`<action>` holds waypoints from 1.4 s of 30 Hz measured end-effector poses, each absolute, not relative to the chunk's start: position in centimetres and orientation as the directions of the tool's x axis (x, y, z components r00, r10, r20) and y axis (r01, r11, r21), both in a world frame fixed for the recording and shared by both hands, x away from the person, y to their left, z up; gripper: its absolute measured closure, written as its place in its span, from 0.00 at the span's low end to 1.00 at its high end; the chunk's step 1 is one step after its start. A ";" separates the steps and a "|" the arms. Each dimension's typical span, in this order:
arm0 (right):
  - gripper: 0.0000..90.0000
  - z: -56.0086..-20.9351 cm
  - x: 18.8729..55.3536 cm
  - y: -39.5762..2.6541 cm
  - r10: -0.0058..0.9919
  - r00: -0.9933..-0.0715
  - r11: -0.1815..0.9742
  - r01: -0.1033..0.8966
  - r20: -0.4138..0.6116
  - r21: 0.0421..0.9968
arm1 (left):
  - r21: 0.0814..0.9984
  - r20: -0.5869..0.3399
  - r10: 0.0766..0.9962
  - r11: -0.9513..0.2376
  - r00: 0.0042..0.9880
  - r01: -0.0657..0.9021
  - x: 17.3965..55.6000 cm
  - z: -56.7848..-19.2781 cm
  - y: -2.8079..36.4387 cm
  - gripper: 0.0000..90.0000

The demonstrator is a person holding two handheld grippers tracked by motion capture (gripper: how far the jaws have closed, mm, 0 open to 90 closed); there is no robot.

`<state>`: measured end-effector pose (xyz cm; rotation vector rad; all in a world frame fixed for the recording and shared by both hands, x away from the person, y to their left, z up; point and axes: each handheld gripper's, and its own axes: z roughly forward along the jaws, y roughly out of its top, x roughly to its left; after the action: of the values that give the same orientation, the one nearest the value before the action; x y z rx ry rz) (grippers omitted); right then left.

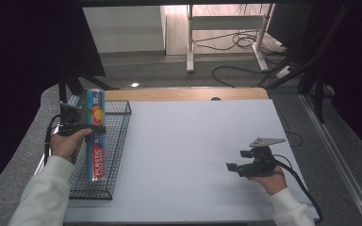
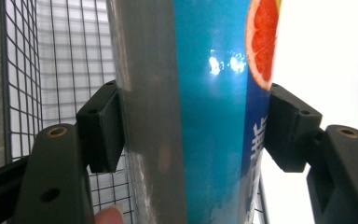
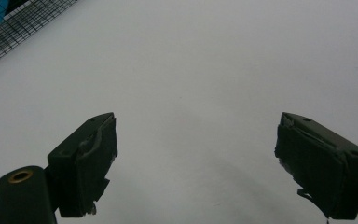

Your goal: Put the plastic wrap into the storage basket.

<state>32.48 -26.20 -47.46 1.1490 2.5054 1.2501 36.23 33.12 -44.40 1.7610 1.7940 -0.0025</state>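
**Blue wrap box clamped over the wire basket**

Blue and glossy, the long plastic wrap box (image 1: 96,134) carries a grapefruit picture and the word PLASTIC along its side. It sits lengthwise above the black wire basket (image 1: 118,155) at the left edge of the white desk (image 1: 193,155), its far end poking past the basket's far rim. Whether the near end rests on the mesh or hangs free, I cannot tell from the high view.

Left gripper (image 2: 193,133): fingers (image 2: 103,133) clamped across the box's narrow width, one pad on the grey side panel, the other on the blue printed face. Grip falls at about mid-length, probably so the long carton stays balanced and does not tip at either end. The left hand (image 1: 66,143) comes in from the basket's outer side, which keeps the wrist clear of the wire walls.

Right gripper (image 1: 238,167): idle on the right half of the desk, well apart from the basket. Fingers (image 3: 86,154) stand wide apart with nothing between them, bare desk beneath. Likely parked there to keep out of the left hand's path.

Judgement: the box is either being drawn out of the basket or set into it; the pictures do not settle which. Slippery cardboard; a squeeze too hard may dent the panel.
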 end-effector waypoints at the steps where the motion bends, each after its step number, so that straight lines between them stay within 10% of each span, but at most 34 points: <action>1: 0.14 -47.5 32.5 -26.2 0.674 -0.706 0.374 0.579 0.216 0.725 | 0.401 -0.419 0.905 0.114 0.072 0.909 36.3 -44.8 33.1 0.35; 15: 0.14 -47.6 32.6 -26.2 0.677 -0.704 0.378 0.581 0.213 0.720 | 0.383 -0.209 0.977 0.053 0.031 0.922 37.2 -46.6 30.8 0.35; 25: 0.14 -47.8 32.6 -26.3 0.680 -0.702 0.380 0.585 0.213 0.716 | 0.322 -0.225 0.974 0.068 0.007 0.944 39.2 -49.8 30.2 0.34; 42: 0.13 -47.6 31.8 -26.4 0.666 -0.726 0.404 0.547 0.174 0.733 | 0.657 -0.211 0.928 -0.098 0.307 0.748 31.4 -44.7 28.0 0.21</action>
<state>31.83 -26.40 -47.59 1.0906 2.5067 1.2240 31.43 27.95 -44.65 1.8913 1.4886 0.3351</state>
